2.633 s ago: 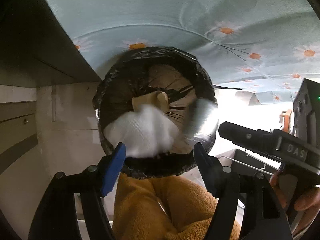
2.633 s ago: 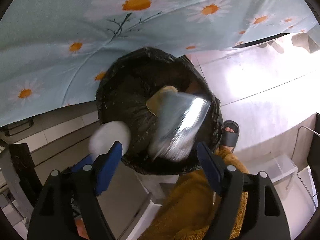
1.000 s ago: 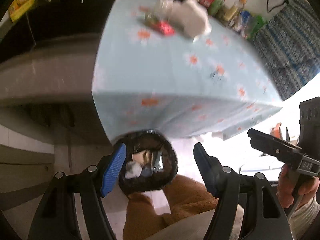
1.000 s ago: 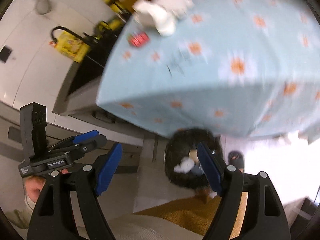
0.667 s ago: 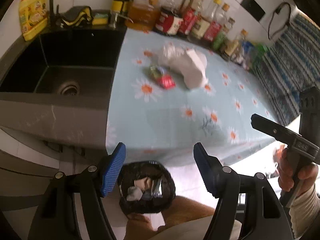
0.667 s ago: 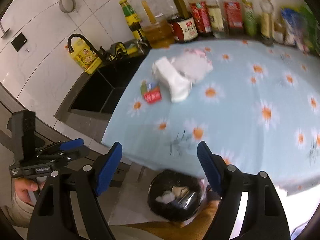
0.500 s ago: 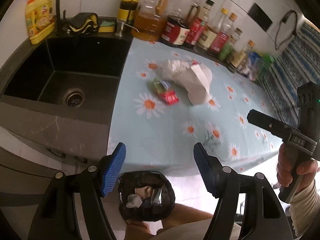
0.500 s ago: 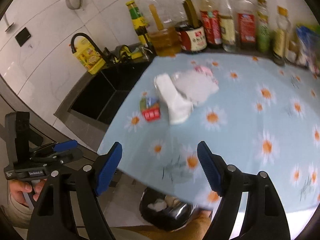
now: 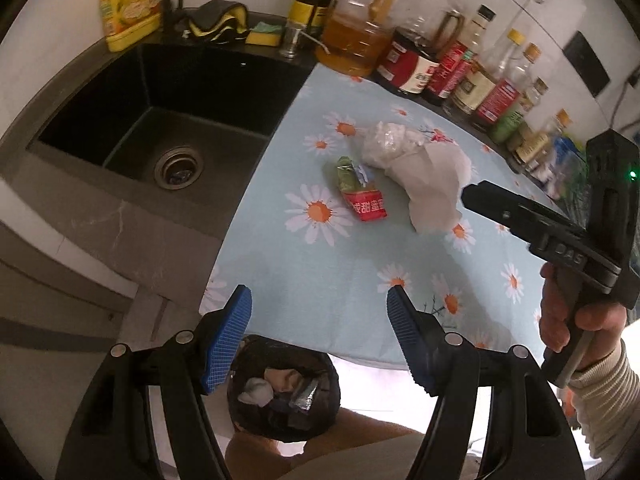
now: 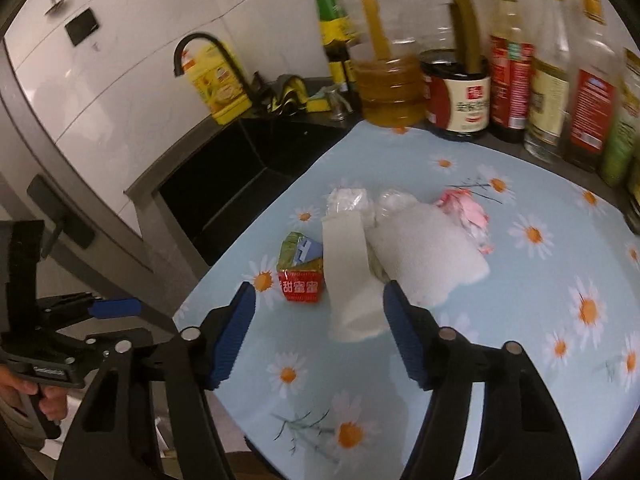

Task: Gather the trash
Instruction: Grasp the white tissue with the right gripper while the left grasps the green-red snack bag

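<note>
A: Left tool [image 9: 318, 338]: fingers spread wide, nothing between the blue pads [image 9: 226, 340]. It hangs over the near edge of the tabletop [image 9: 320, 280], above the floor.

B: Right tool [image 10: 318, 332]: likewise released, empty. It sits low over the daisy-print cloth, and the white crumpled paper [image 10: 352, 276] lies in the gap between its pads, close but not gripped.

A: Confirmed from the left view: the right tool's black body [image 9: 560, 236] is held in a hand [image 9: 576, 320] at the right, its tip near the white paper [image 9: 430, 188].

B: Only the left view shows the bin. Black-lined trash bin [image 9: 284, 396] is on the floor under the tabletop edge, just beyond the left pad. Inside: a white wad [image 9: 256, 396] and a silvery wrapper [image 9: 306, 390].

A: Remaining trash on the tabletop: red and green snack packet [image 10: 300, 276], touching the left side of the white paper; a clear plastic bag [image 10: 348, 200] bunched behind.

B: Only the right view shows a pink crumpled piece [image 10: 466, 212] behind the paper.

A: Right view also catches the left tool [image 10: 114, 306] at far left, off the tabletop, its handle in a hand.

B: Surroundings: black sink [image 9: 160, 120] left of the cloth, drain visible in the left view only. Yellow detergent bottle [image 10: 218, 84] by the faucet. Row of sauce bottles [image 10: 512, 60] along the back wall.
</note>
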Demonstrator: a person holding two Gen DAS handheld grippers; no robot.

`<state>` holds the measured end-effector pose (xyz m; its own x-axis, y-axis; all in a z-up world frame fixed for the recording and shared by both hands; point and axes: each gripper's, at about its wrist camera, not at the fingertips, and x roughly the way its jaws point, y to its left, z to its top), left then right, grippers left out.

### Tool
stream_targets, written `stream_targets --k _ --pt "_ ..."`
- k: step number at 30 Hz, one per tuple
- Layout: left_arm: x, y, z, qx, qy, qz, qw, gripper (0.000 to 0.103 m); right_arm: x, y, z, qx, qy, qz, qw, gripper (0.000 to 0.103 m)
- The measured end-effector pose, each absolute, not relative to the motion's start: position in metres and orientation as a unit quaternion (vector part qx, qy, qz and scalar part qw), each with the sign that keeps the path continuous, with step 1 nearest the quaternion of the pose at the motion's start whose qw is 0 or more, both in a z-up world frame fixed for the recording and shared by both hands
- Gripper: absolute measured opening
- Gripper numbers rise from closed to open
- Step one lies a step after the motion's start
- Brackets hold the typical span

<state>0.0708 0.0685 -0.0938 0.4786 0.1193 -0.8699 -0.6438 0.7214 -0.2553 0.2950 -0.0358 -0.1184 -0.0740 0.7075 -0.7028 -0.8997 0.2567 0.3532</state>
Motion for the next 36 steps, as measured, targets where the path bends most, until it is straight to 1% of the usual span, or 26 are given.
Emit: stream_targets --k 4,5,6,10,19,22,31,36 --pt "0.071 0.065 -0.098 -0.308 0.450 0.262 0.796 0.068 0.301 -0.019 -0.132 -0.131 0.427 0.608 0.657 0.058" --pt "0.070 0.064 -0.099 -0.314 0.449 0.270 0.792 0.068 0.302 -0.015 -0.135 -0.135 0.428 0.613 0.651 0.054" --pt "0.069 0.063 -0.100 -0.318 0.448 0.275 0.789 0.068 0.302 -0.012 -0.137 -0.139 0.428 0.616 0.646 0.053" --pt "0.067 0.058 -0.105 -0.329 0.445 0.294 0.780 0.068 0.300 -0.004 -0.144 -0.162 0.420 0.624 0.639 0.049" --pt "0.073 0.045 -0.115 -0.344 0.444 0.310 0.767 0.068 0.298 0.008 -0.162 -0.201 0.422 0.615 0.634 0.049" --pt "0.078 0.042 -0.115 -0.341 0.444 0.311 0.768 0.068 0.300 0.008 -0.161 -0.199 0.421 0.619 0.633 0.046" --pt "0.095 0.041 -0.113 -0.328 0.453 0.306 0.771 0.068 0.309 -0.014 -0.146 -0.150 0.432 0.646 0.611 0.045" --pt "0.108 0.042 -0.117 -0.322 0.461 0.299 0.771 0.068 0.317 -0.034 -0.137 -0.111 0.451 0.655 0.596 0.044"
